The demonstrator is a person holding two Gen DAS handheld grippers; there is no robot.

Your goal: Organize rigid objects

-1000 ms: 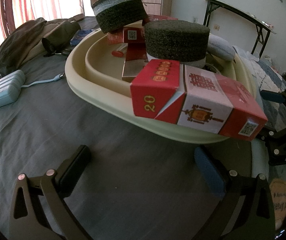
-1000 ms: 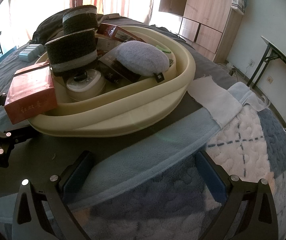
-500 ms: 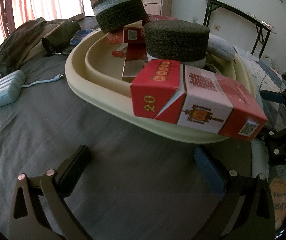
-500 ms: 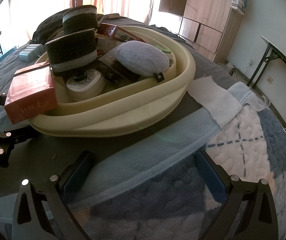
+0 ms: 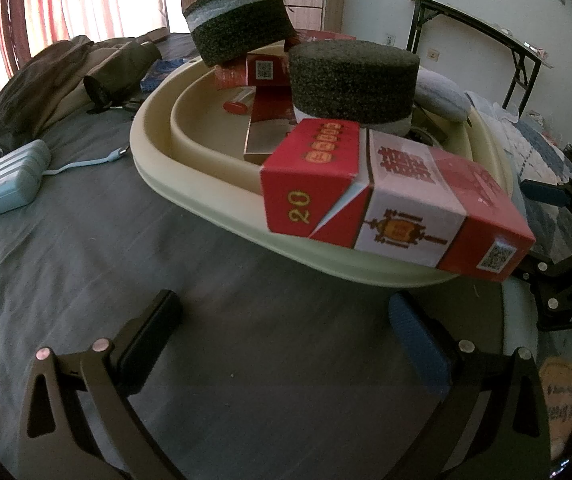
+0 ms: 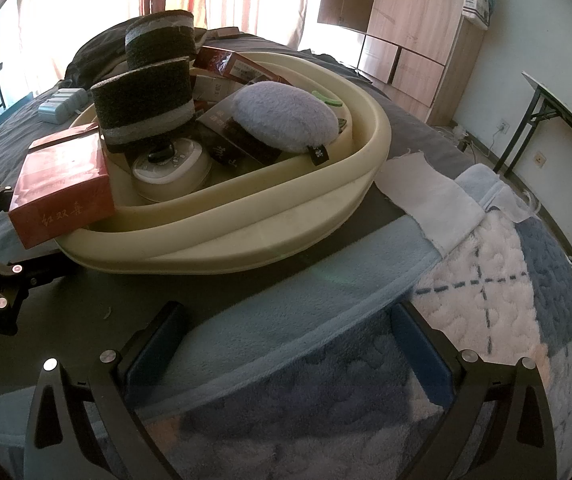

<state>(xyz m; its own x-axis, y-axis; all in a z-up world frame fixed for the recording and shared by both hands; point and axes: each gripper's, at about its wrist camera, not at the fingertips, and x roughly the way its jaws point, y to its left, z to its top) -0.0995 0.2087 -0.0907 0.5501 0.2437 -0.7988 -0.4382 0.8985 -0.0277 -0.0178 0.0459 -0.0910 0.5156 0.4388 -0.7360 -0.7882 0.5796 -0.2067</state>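
The left gripper (image 5: 286,332) is seen with its jaws spread wide and nothing held between them, poised low over a dark grey bedsheet (image 5: 86,248). The right gripper (image 6: 290,344) is likewise spread wide and empty, positioned above a light blue blanket (image 6: 270,320) that borders a quilted blue-and-white cover (image 6: 506,280). Just ahead of both grippers a cream oval basin (image 5: 214,184) is set on the bed, with a second cream rim nested inside it. A red-and-white carton (image 5: 390,196) is laid across the near rim of the basin, its end overhanging toward the right gripper, whose black frame is visible at the right edge of the left view. Behind the carton a dark foam cylinder (image 5: 352,80) with a pale band is stood in the basin, and a second such cylinder (image 5: 238,20) is perched tilted on red boxes (image 5: 262,70) farther back. In the right view a round white lidded container (image 6: 170,168) is seen under the nearer cylinder, beside a pale blue plush pad (image 6: 286,116) resting on dark packets. Outside the basin, a pale blue case (image 5: 14,180) with a cord is laid on the sheet, well apart, near dark bundled clothing (image 5: 46,80). A white cloth (image 6: 426,200) is spread just beside the basin's far end.
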